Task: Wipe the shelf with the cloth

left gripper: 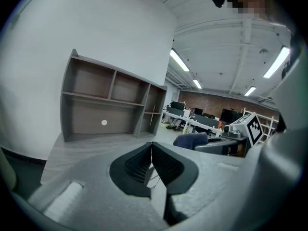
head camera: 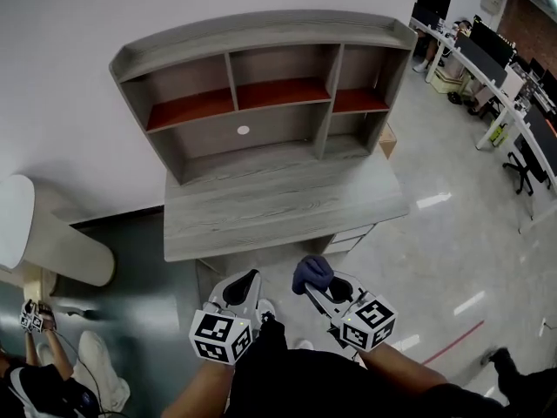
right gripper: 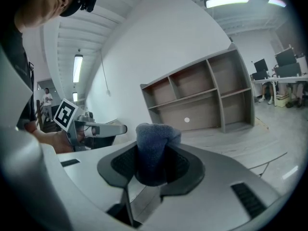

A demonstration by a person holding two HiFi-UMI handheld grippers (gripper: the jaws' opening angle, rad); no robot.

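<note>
Right hand-held gripper (right gripper: 152, 154) is clamped on a dark blue, fuzzy cloth (right gripper: 155, 137). The cloth is bunched into a wad that stands up between the two jaws and bulges above them. Left hand-held gripper (left gripper: 152, 150) has its jaws pressed together with nothing between them. Both are held low and close to the person's body, side by side above the glossy pale floor (head camera: 435, 259). Each carries a white cube with black square markers, the left cube (head camera: 220, 335) and the right cube (head camera: 369, 322) sitting nearest the head camera. The cloth hangs in the air in front of the furniture and touches neither table nor shelf.

At the lower left another person (head camera: 52, 381) sits low, with a further small marker cube (head camera: 32, 317) at the raised hand.

Just beyond the grippers stands a grey wood-grain table (head camera: 278, 212), set against a white wall (head camera: 70, 24). On the back of the table sits the grey wooden shelf unit (head camera: 261, 29). It has a curved top board, reddish-brown boards under its three upper compartments, and a small white disc (head camera: 243, 130) on the back panel of the wide lower one. Far off to the right run rows of office desks with dark monitors (head camera: 487, 46).
</note>
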